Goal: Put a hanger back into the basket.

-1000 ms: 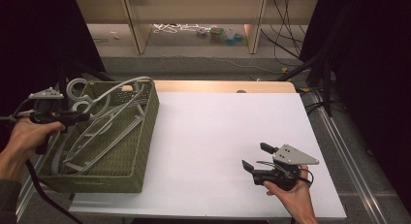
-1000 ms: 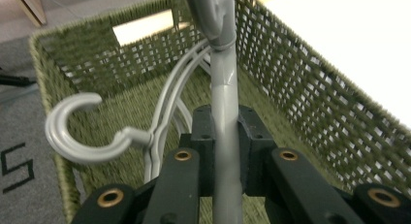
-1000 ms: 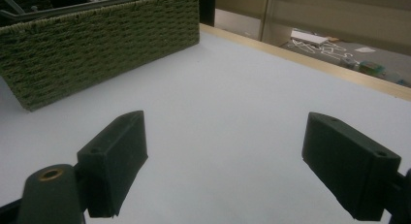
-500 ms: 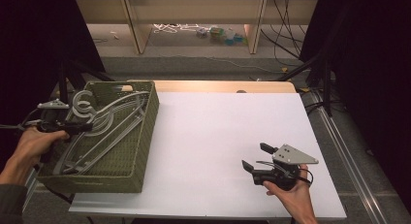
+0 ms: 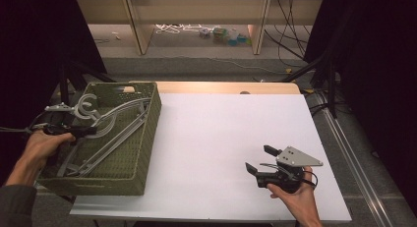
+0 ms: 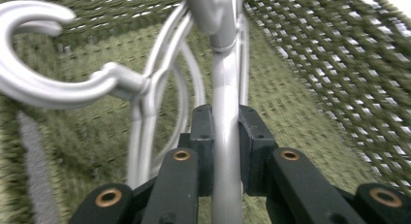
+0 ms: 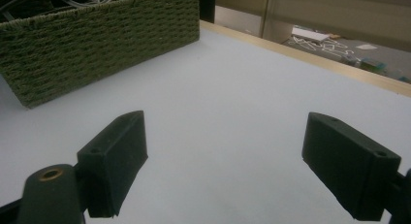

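Dim, dark surround; bright tabletop; close views perhaps slightly blurred.

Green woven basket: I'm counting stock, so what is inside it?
The basket holds silver hangers; the left gripper grips one by its shaft. They overlap, so the count and the floor beneath stay hidden.

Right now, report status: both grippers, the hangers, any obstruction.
Left gripper shut on silver metal hanger inside green woven basket. Right gripper open, over white tabletop. Other hangers tangled alongside.

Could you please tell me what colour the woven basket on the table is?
Olive green; the basket shows best in the high view.
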A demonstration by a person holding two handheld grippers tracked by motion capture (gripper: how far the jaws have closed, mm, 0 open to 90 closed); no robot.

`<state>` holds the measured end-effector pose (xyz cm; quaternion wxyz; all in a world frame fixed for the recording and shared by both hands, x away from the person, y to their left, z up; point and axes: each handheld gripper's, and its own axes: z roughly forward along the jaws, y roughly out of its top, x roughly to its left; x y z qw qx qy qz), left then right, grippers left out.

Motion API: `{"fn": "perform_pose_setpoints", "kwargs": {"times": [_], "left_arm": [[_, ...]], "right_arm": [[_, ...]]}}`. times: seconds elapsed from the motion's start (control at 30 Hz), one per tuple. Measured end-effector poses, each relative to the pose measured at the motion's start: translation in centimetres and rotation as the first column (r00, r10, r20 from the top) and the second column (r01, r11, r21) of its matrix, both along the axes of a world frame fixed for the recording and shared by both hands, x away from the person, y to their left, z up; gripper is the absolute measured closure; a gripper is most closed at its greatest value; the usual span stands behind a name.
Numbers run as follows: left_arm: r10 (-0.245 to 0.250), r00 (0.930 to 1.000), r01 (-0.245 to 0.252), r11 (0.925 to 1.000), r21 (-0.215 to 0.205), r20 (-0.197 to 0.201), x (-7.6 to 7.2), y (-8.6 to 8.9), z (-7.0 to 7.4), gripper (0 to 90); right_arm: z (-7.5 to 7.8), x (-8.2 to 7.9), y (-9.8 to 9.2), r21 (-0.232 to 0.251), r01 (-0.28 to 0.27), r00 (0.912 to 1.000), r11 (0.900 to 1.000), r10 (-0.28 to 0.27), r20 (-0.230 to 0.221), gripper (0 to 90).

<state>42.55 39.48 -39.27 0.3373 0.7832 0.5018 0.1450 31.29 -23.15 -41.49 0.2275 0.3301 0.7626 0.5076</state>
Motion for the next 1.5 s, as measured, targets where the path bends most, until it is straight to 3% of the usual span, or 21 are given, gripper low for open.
{"fn": "perform_pose_setpoints", "kwargs": {"times": [0.13,0.17,0.23,0.4,0.5,0.53,0.6,0.67,0.7,0.8,0.87,0.9,0.93,0.97,1.0,1.1,1.17,1.2,1.27,1.37,1.5], "left_arm": [[0.022,0.9997,-0.022,0.9986,0.049,-0.013,0.2,-0.2,-0.6,73.0],[0.027,0.9995,-0.027,0.9986,0.045,-0.015,0.3,-0.3,-0.7,72.2],[0.040,0.9990,-0.039,0.9980,0.050,-0.019,0.4,-0.3,-0.9,71.5],[0.074,0.9972,-0.074,0.9946,0.073,-0.002,0.4,-0.7,-1.1,68.5],[0.090,0.9960,-0.089,0.9924,0.085,-0.004,0.2,-0.4,-1.1,65.6],[0.097,0.9953,-0.096,0.9918,0.085,-0.004,0.1,-0.3,-1.1,65.0],[0.105,0.9945,-0.104,0.9905,0.089,-0.001,0.0,0.0,-0.9,63.2],[0.129,0.9910,-0.131,0.9879,0.083,0.037,-0.3,0.1,-0.4,58.0],[0.117,0.9923,-0.120,0.9879,0.098,0.042,-0.6,0.3,0.1,55.4],[0.131,0.9888,-0.137,0.9875,0.079,0.071,-1.2,0.0,1.3,46.2],[0.152,0.9805,-0.159,0.9864,0.043,0.124,-1.8,-0.6,2.3,43.2],[0.157,0.9769,-0.165,0.9854,0.044,0.146,-2.3,-0.8,3.0,41.7],[0.178,0.9687,-0.184,0.9829,0.015,0.173,-2.6,-1.2,3.3,40.1],[0.200,0.9598,-0.200,0.9796,-0.023,0.196,-3.0,-1.6,3.7,38.5],[0.209,0.9546,-0.204,0.9779,-0.047,0.212,-3.4,-1.9,4.1,37.1],[0.214,0.9409,-0.202,0.9766,-0.074,0.262,-4.8,-2.9,5.4,33.9],[0.230,0.9305,-0.204,0.9716,-0.120,0.285,-5.7,-3.6,6.2,31.3],[0.230,0.9283,-0.196,0.9704,-0.141,0.292,-6.0,-3.9,6.4,30.7],[0.222,0.9206,-0.173,0.9695,-0.173,0.321,-7.0,-5.0,7.1,29.8],[0.207,0.9153,-0.142,0.9688,-0.203,0.346,-8.1,-6.9,7.4,26.8],[0.145,0.9212,-0.073,0.9756,-0.207,0.361,-9.2,-10.0,6.7,22.9]], "right_arm": [[-0.1,-0.1,0.0,-0.003,-0.003,0.9996,1.000,0.003,-0.027,17.1],[-0.2,0.1,0.0,0.007,-0.003,1.0000,1.000,0.003,0.000,17.1],[-0.1,0.0,-0.1,0.002,0.005,0.9997,1.000,-0.005,-0.023,17.1],[-0.1,0.1,-0.2,0.000,0.009,0.9999,1.000,-0.009,-0.008,17.1],[-0.1,0.0,-0.1,0.004,0.012,0.9999,1.000,-0.012,-0.003,17.0],[-0.1,0.0,-0.1,0.004,0.008,0.9998,1.000,-0.008,-0.020,17.0],[-0.2,0.1,-0.2,0.005,0.013,0.9999,1.000,-0.013,-0.003,17.0],[-0.1,0.0,-0.2,0.008,0.009,0.9996,1.000,-0.009,-0.025,17.0],[-0.1,0.1,-0.3,0.002,0.010,0.9999,1.000,-0.010,-0.006,17.0],[-0.2,0.2,-0.3,0.012,0.011,0.9999,1.000,-0.011,-0.004,17.0],[-0.1,0.1,-0.3,0.005,0.015,0.9999,1.000,-0.015,-0.006,17.0],[-0.1,0.2,-0.3,0.011,0.012,0.9999,1.000,-0.012,-0.004,17.0],[-0.2,0.2,-0.3,0.016,0.014,0.9999,1.000,-0.014,0.000,17.0],[-0.2,0.1,-0.2,0.021,0.017,0.9996,1.000,-0.016,-0.024,17.0],[-0.2,0.1,-0.3,0.012,0.017,0.9998,1.000,-0.017,-0.009,17.0],[-0.2,0.2,-0.3,0.013,0.019,0.9998,1.000,-0.019,-0.007,17.0],[-0.2,0.1,-0.3,0.015,0.020,0.9998,1.000,-0.019,-0.004,16.9],[-0.2,0.0,-0.3,0.020,0.019,0.9995,1.000,-0.018,-0.024,17.0],[-0.2,0.1,-0.3,0.020,0.022,0.9998,1.000,-0.022,0.001,16.9],[-0.2,0.0,-0.3,0.027,0.024,0.9996,0.999,-0.024,-0.017,17.0],[-0.3,0.0,-0.2,0.031,0.029,0.9995,0.999,-0.029,-0.016,16.9]]}}
